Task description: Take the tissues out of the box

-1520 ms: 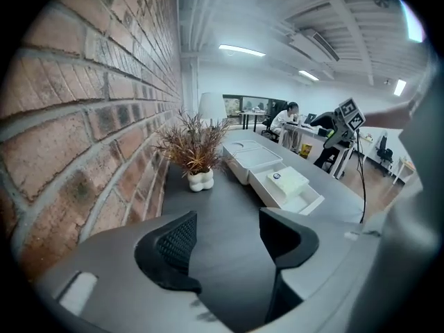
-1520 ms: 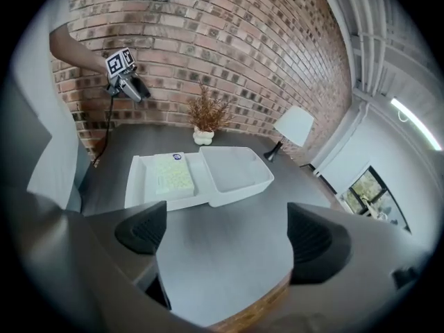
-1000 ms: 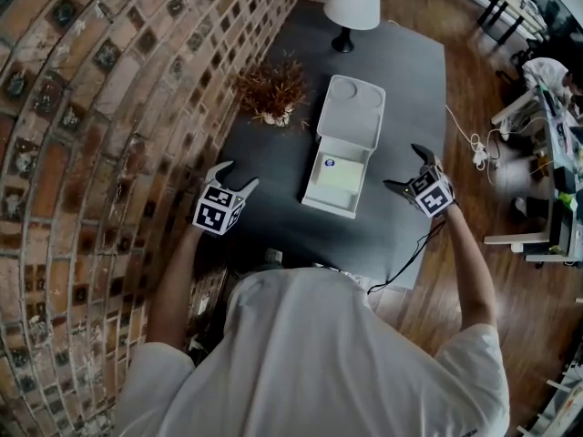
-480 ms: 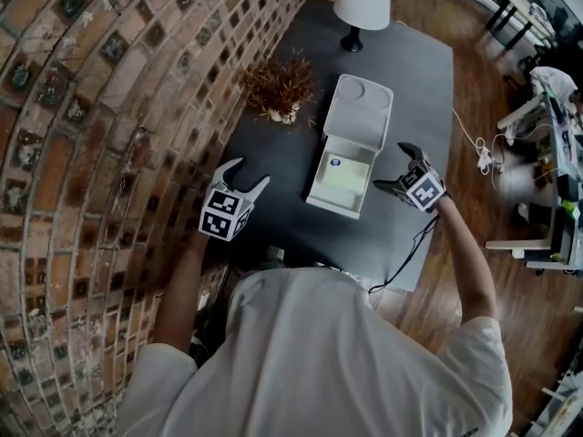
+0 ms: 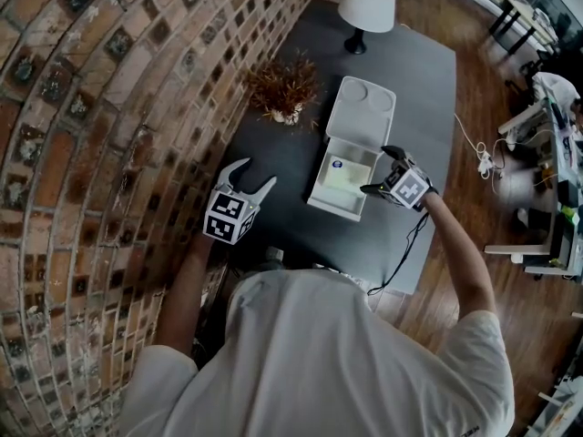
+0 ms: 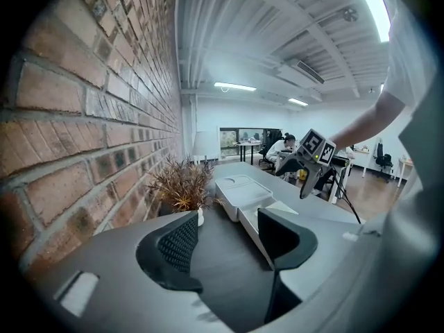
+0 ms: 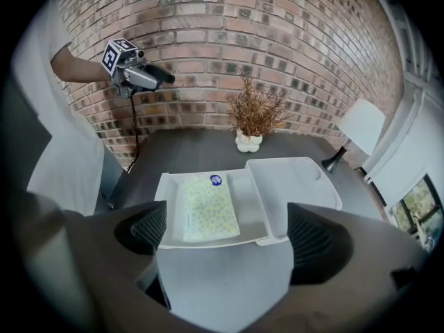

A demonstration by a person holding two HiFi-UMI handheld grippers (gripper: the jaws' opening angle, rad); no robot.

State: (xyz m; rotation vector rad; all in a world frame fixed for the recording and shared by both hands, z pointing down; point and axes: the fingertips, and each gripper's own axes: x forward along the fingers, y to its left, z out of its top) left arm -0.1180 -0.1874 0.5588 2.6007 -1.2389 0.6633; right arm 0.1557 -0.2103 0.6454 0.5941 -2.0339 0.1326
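Note:
A white box (image 5: 321, 197) lies on the dark table with its lid (image 5: 362, 111) flipped open toward the lamp. Inside lies a pale yellow tissue pack (image 7: 205, 212) with a blue sticker (image 7: 216, 180); the same pack (image 5: 343, 177) shows in the head view. My right gripper (image 5: 377, 171) hovers at the box's right edge, jaws open and empty. From its own view the right gripper (image 7: 227, 231) faces the box (image 7: 166, 186) just in front. My left gripper (image 5: 252, 175) is open and empty, left of the box near the brick wall. The left gripper (image 6: 223, 231) points along the table toward the box (image 6: 258, 210).
A dried plant in a white pot (image 5: 282, 86) stands by the brick wall behind the box. A white lamp (image 5: 366, 7) sits at the table's far end. A black cable (image 5: 412, 239) trails from the right gripper over the table edge. Desks and chairs (image 5: 547, 107) stand on the wood floor at right.
My right gripper has moved left, from beside the box to its right edge. The left gripper has drifted slightly right and toward the box. The box and pack have not moved.

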